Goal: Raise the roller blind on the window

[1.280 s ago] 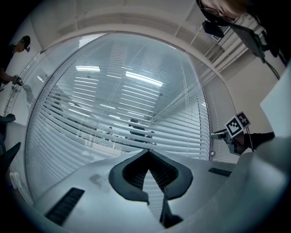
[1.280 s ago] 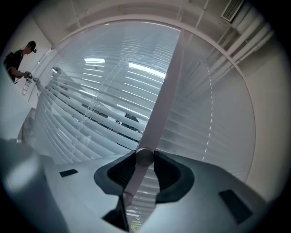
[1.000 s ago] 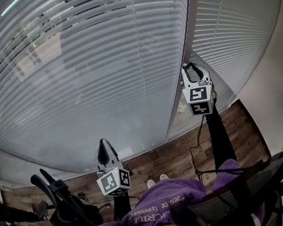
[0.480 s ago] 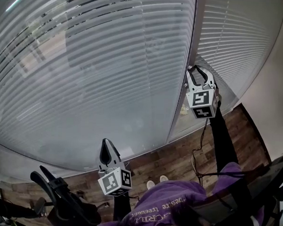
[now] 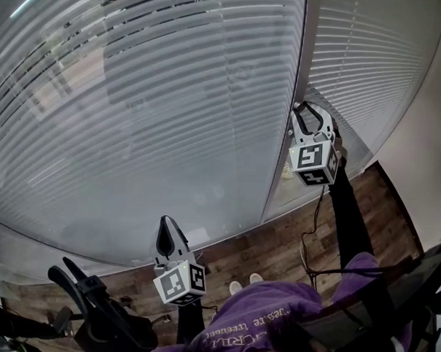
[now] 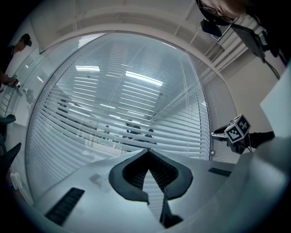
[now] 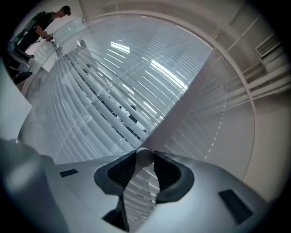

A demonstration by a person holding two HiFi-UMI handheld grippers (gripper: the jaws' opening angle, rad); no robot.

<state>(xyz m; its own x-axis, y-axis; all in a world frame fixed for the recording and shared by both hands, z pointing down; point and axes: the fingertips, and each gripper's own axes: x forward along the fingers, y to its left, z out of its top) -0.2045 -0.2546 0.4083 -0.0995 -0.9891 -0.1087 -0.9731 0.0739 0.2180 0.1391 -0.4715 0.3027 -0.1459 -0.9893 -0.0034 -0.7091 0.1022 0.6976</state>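
Note:
A slatted blind (image 5: 158,110) hangs lowered across the large window, and a narrower blind panel (image 5: 371,61) hangs to the right of the grey mullion (image 5: 288,138). My right gripper (image 5: 311,107) is held level against the mullion. In the right gripper view its jaws are shut on a round silver knob (image 7: 144,158) that sits at the mullion's foot. A bead chain (image 7: 218,123) hangs in front of the right panel. My left gripper (image 5: 166,223) is lower and to the left, in front of the big blind, tips together and holding nothing. The left gripper view shows the right gripper (image 6: 214,133) at the far right.
Wooden floor (image 5: 276,247) runs below the window with a cable (image 5: 305,248) lying on it. A black chair (image 5: 91,304) stands at the lower left, another dark seat (image 5: 413,282) at the lower right. A white wall (image 5: 434,130) closes the right side. A person (image 7: 45,20) stands far left.
The right gripper has rolled a little about its own axis while still clamped on the knob. The left gripper has kept still. The blind looks the same.

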